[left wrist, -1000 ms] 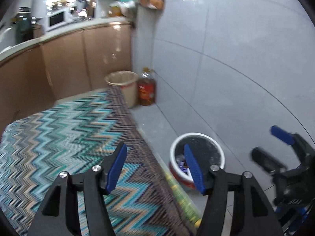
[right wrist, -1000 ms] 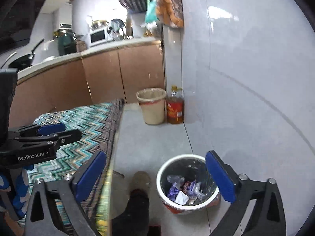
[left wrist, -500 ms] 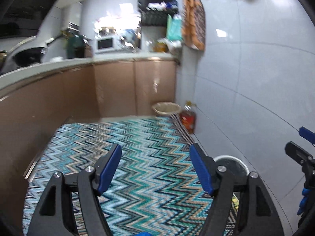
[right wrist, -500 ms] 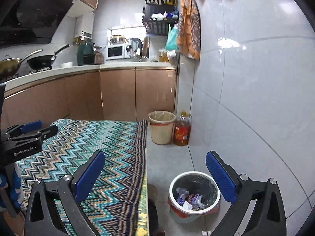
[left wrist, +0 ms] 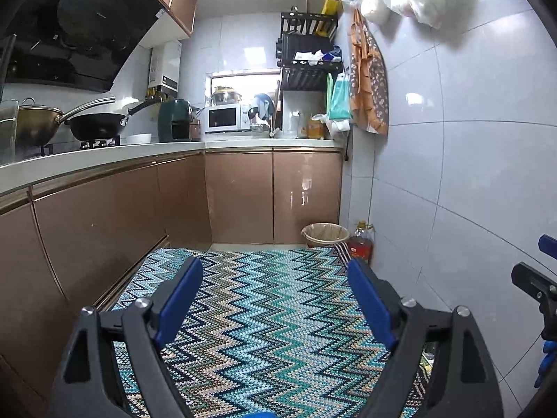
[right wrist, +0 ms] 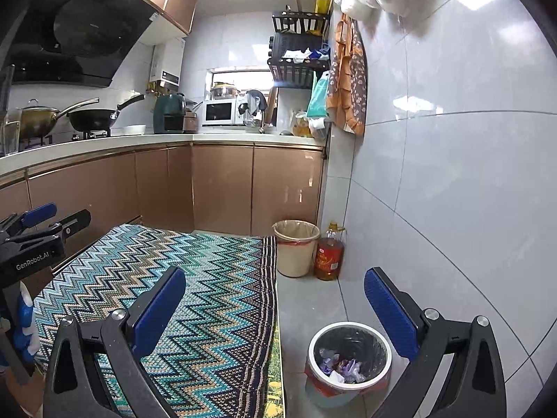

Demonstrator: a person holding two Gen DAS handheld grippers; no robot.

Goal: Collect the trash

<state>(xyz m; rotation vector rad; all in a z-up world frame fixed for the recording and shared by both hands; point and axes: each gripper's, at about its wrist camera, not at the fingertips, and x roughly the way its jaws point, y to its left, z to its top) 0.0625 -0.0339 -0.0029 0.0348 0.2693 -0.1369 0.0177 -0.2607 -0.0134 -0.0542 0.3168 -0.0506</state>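
A small white-rimmed trash bin (right wrist: 349, 358) with a black liner stands on the floor at the lower right of the right wrist view; crumpled wrappers (right wrist: 339, 369) lie inside it. My right gripper (right wrist: 275, 306) is open and empty, held above and left of the bin. My left gripper (left wrist: 275, 296) is open and empty over the zigzag table cloth (left wrist: 264, 313). The left gripper also shows at the left edge of the right wrist view (right wrist: 45, 230). The right gripper shows at the right edge of the left wrist view (left wrist: 536, 275).
A beige bin (right wrist: 296, 247) and an oil bottle (right wrist: 329, 252) stand by the far cabinets (right wrist: 222, 188). The tiled wall (right wrist: 452, 174) runs along the right. The counter (left wrist: 104, 156) holds pans and a microwave (left wrist: 226, 118).
Both grippers have tilted up from looking down at the bin to looking level across the kitchen. The bin has left the left wrist view. Both stay open.
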